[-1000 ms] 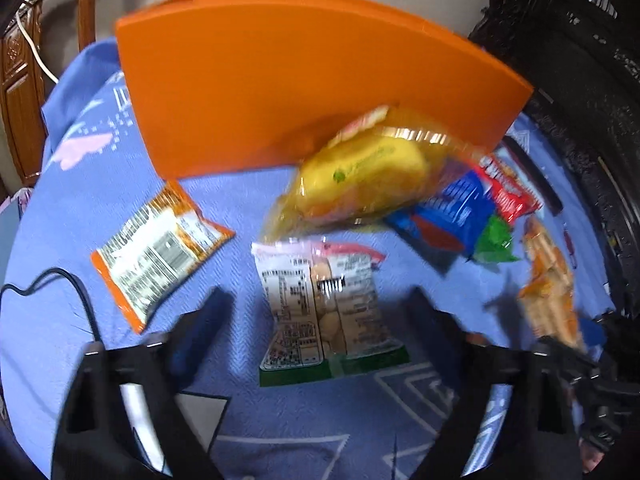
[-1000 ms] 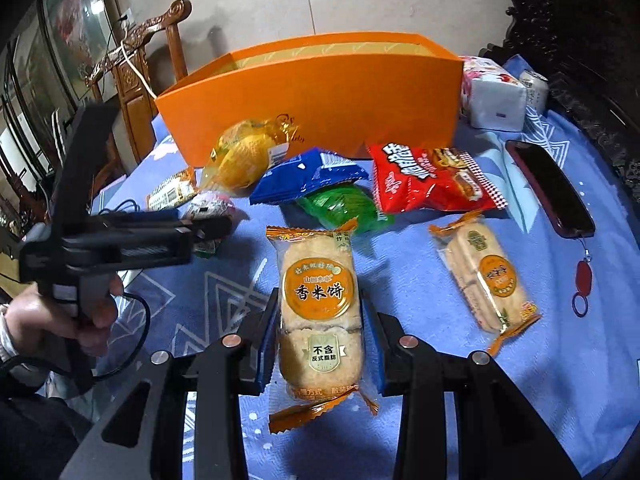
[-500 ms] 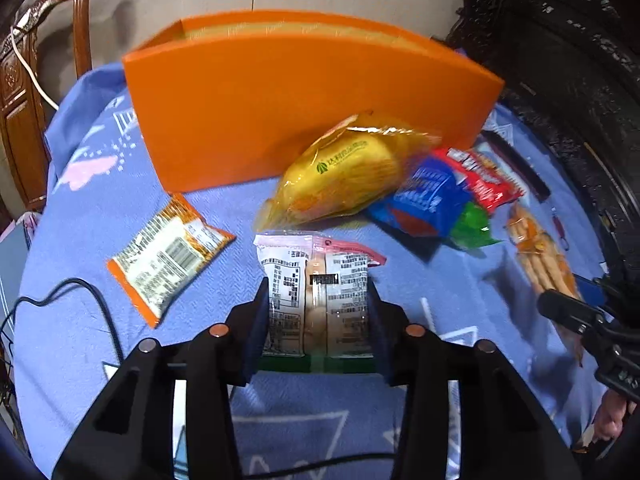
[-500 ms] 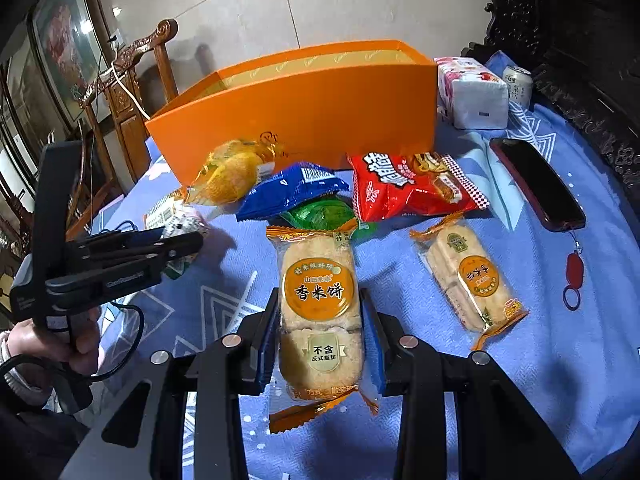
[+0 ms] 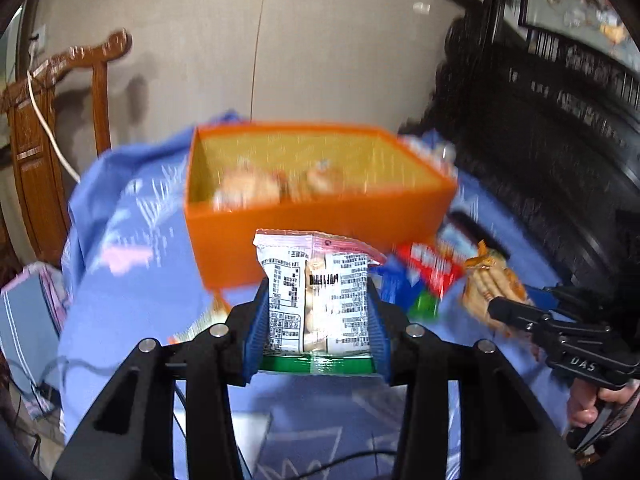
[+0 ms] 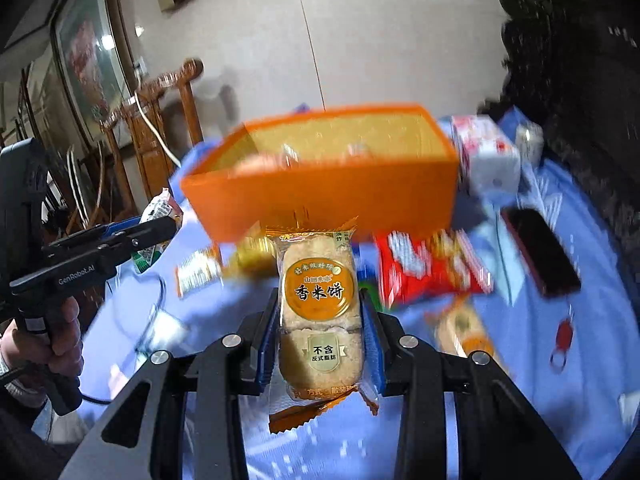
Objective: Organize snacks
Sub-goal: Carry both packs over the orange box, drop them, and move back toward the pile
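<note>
My left gripper [image 5: 318, 320] is shut on a clear biscuit packet [image 5: 318, 300] with black print and a green bottom edge, held off the blue tablecloth. My right gripper [image 6: 320, 320] is shut on an orange-labelled rice cracker packet [image 6: 318, 312], also lifted. Beyond both stands the open orange box [image 5: 320, 224] [image 6: 324, 196], with a few blurred snacks inside. In the right wrist view the left gripper [image 6: 132, 240] shows at the left with its packet. In the left wrist view the right gripper [image 5: 516, 312] shows at the right, holding its cracker packet [image 5: 488, 284].
On the cloth lie a red snack bag [image 6: 428, 268], another cracker packet [image 6: 464, 332], an orange-and-white packet [image 6: 196, 270], a dark phone [image 6: 540, 252] and a red key tag [image 6: 562, 340]. A tissue pack [image 6: 488, 156] stands right of the box. Wooden chairs [image 5: 52, 140] stand at the left.
My left gripper closed on the clear biscuit packet and lifted it off the cloth. The right gripper rose with its cracker packet. Both views now look into the orange box.
</note>
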Available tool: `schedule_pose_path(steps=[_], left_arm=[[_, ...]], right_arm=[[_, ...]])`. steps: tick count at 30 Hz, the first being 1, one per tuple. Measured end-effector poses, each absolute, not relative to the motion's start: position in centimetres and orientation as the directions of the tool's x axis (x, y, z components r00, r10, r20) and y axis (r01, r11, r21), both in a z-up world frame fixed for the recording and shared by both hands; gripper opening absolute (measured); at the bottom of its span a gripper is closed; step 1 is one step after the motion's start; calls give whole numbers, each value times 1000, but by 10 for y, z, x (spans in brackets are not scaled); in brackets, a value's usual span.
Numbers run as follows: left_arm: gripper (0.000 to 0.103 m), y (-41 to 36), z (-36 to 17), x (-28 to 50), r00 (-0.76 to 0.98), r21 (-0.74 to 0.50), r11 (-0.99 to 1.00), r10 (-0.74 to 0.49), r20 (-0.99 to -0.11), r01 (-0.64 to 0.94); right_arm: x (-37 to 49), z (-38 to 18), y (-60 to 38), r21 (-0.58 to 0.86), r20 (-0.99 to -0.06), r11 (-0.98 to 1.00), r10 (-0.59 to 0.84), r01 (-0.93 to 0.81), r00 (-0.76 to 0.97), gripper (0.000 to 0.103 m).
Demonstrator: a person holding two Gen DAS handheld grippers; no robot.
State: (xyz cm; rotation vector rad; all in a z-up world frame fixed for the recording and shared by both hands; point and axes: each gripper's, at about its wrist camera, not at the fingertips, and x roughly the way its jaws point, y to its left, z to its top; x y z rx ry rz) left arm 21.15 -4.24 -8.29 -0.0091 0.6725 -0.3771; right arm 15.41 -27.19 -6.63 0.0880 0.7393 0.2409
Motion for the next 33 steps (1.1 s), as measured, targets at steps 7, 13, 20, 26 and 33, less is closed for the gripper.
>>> schedule_pose_path(steps=[7,13,20,26,33], left_arm=[[43,-40,-20,260,793,-108,934,-348,-500,341],[43,-52,12,305,825,-61,932,-345,-448,356],[99,-48,19,341,851,-91,960,-278,-445,266],[99,-27,-6,310,833,-106,959,-280,-478,262],[99,-23,-65,264,775,-108,957,-281,-566,268]], right_arm=[[215,-3,-282,176,-517,966,254,-189,817,37],[274,25,-280,156,-470,966,254,-204,845,37],[300,30,-272,130,-446,974,226,-187,866,88],[259,-4,-262,54,-509,969,233,-239,829,93],[220,-62,-248,34,-655,941,276,-337,703,93]])
